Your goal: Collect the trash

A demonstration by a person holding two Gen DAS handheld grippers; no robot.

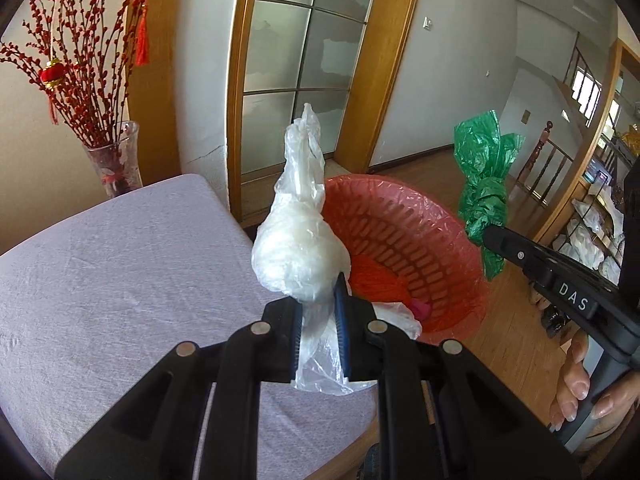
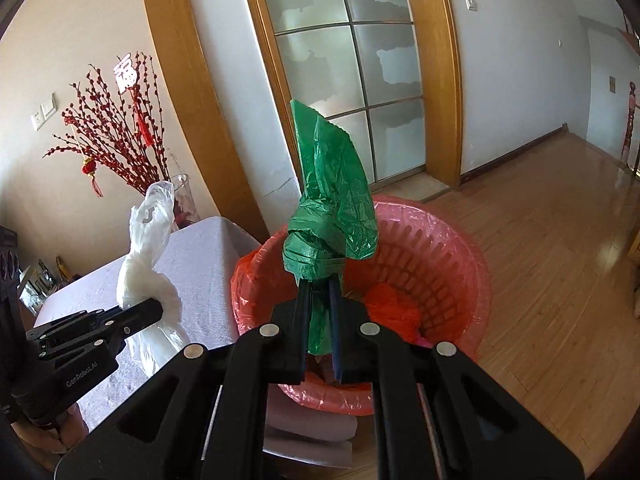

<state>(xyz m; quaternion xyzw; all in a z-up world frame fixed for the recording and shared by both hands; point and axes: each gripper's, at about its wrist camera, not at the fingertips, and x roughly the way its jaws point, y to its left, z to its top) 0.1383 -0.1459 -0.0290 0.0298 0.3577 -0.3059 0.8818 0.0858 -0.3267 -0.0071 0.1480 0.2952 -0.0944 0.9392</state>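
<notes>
Nearest us, our left gripper tilts downward with its jaws pinched on a knotted white plastic bag at the right edge of the table, while our right gripper, angled the same way to its right, is clamped on a knotted green plastic bag. Just beyond both bags stands the red basket with its pink liner, on the wooden floor beside the table. Farther off are a glass vase of red branches at the table's far corner and a frosted-glass door.
</notes>
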